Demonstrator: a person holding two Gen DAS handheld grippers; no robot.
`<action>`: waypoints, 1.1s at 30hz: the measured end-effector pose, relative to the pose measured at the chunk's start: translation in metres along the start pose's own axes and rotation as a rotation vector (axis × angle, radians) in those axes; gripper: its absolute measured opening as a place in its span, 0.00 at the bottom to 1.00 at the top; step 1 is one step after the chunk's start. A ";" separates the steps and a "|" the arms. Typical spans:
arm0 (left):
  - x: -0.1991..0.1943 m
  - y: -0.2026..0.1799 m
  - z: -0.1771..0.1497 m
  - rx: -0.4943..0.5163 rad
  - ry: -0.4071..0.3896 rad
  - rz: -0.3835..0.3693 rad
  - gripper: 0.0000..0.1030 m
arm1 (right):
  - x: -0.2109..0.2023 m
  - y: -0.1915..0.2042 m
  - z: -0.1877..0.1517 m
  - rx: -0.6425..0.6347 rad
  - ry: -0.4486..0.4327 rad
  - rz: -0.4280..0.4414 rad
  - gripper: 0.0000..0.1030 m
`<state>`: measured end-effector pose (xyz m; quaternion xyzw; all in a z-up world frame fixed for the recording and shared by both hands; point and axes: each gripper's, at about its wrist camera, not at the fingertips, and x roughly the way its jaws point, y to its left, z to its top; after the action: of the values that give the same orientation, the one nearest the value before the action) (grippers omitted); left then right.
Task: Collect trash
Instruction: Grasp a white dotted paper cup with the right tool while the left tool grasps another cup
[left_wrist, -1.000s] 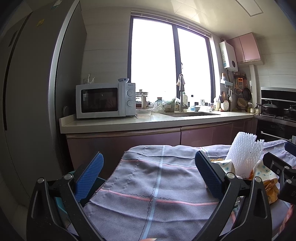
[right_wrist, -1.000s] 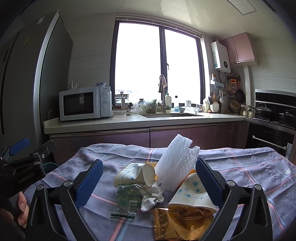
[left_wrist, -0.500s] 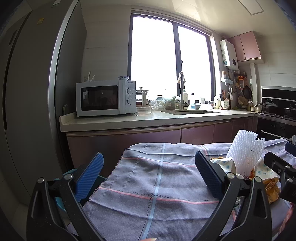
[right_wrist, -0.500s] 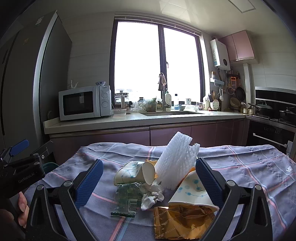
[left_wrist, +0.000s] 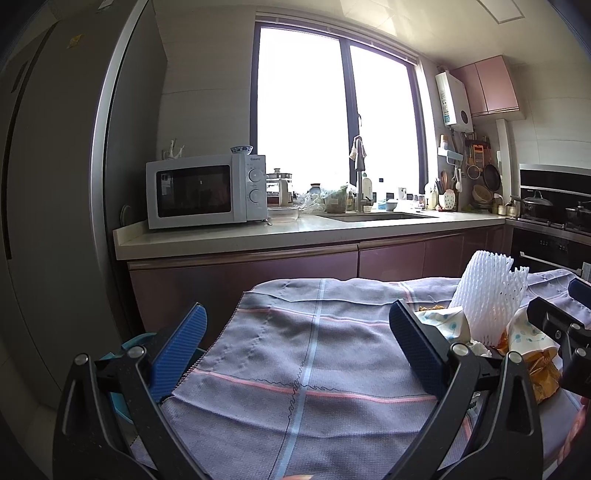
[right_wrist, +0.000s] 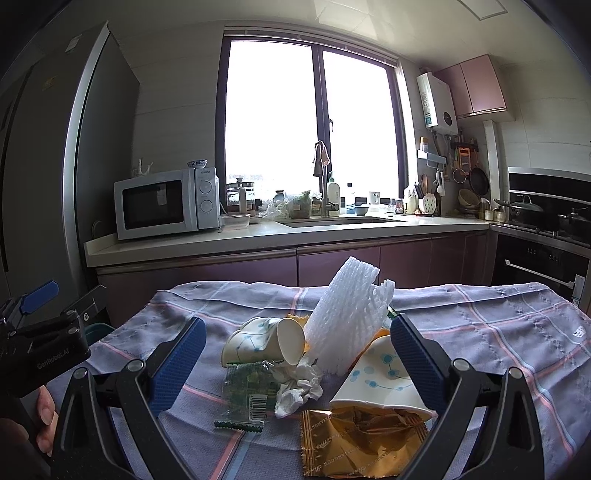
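A pile of trash lies on the checked tablecloth: a white foam net, two paper cups, a crumpled tissue, a green wrapper and a gold wrapper. My right gripper is open, its fingers on either side of the pile. My left gripper is open and empty over bare cloth, left of the pile. The foam net shows at the right of the left wrist view.
A teal bin stands on the floor at the table's left edge. Behind are a counter with a microwave and sink, a fridge at left, and a stove at right.
Both grippers have shifted only slightly. The trash pile has not moved.
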<state>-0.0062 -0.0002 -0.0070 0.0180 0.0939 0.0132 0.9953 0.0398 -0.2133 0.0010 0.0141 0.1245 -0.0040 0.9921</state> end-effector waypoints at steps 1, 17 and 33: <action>0.000 0.000 0.000 0.000 0.000 -0.001 0.95 | 0.000 0.000 0.000 0.000 0.001 0.000 0.94; 0.037 -0.038 -0.004 0.083 0.161 -0.199 0.95 | 0.028 -0.042 -0.001 0.082 0.139 -0.011 0.94; 0.129 -0.070 -0.006 0.083 0.449 -0.489 0.68 | 0.048 -0.115 -0.034 0.305 0.327 0.052 0.78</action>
<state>0.1206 -0.0659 -0.0398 0.0323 0.3129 -0.2261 0.9219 0.0763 -0.3273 -0.0472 0.1679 0.2814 0.0052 0.9448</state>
